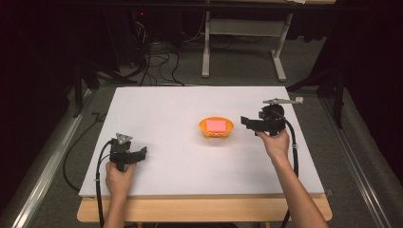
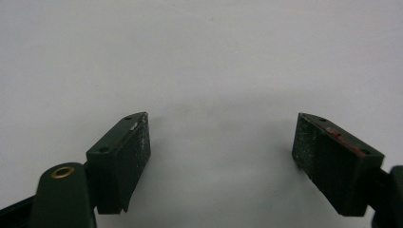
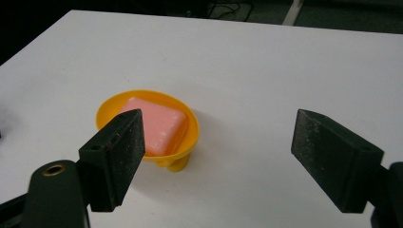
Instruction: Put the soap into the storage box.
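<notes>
An orange bowl stands a little right of the middle of the white table, with a pink block lying flat in it. My right gripper hovers just right of the bowl, pointing at it, jaws apart and nothing between them. In the right gripper view the bowl and the pink block lie ahead, partly behind the left jaw of my right gripper. My left gripper rests near the front left corner, far from the bowl. The left gripper view has my left gripper open over bare table.
The white board sits on a wooden table whose edge runs along the front. Beyond the far edge are floor cables and a white stand's legs. Metal rails run along the left and right sides.
</notes>
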`<state>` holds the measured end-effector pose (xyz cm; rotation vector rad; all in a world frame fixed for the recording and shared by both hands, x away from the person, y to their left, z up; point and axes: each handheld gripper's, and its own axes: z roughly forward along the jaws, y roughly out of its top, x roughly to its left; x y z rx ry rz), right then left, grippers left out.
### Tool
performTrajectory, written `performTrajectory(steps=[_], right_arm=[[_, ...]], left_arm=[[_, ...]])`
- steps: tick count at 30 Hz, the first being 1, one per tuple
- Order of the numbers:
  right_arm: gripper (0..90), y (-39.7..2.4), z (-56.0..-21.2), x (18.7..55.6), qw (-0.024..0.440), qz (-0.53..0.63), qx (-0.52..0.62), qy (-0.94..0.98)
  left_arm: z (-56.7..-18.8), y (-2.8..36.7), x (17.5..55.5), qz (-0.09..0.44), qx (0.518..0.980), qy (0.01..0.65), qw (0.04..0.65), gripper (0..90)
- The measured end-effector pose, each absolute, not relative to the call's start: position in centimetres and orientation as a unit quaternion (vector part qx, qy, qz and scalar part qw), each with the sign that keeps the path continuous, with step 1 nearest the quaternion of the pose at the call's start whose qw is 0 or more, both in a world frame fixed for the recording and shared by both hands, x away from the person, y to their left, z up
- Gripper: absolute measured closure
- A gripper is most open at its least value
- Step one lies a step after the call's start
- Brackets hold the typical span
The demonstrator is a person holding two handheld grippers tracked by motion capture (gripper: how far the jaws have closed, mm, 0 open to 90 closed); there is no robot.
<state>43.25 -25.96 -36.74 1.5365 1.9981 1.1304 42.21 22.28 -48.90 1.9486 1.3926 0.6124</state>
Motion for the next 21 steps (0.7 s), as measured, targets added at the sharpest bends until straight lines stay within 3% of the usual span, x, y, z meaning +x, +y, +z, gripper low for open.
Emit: performTrajectory(steps=[21], right_arm=[[19.0, -28.8, -37.3, 42.0, 0.201, 0.408, 0.559, 0.694]], left_arm=[[-48.9, 22.3, 42.2, 0.233, 0.745, 0.532, 0.328, 20.6]])
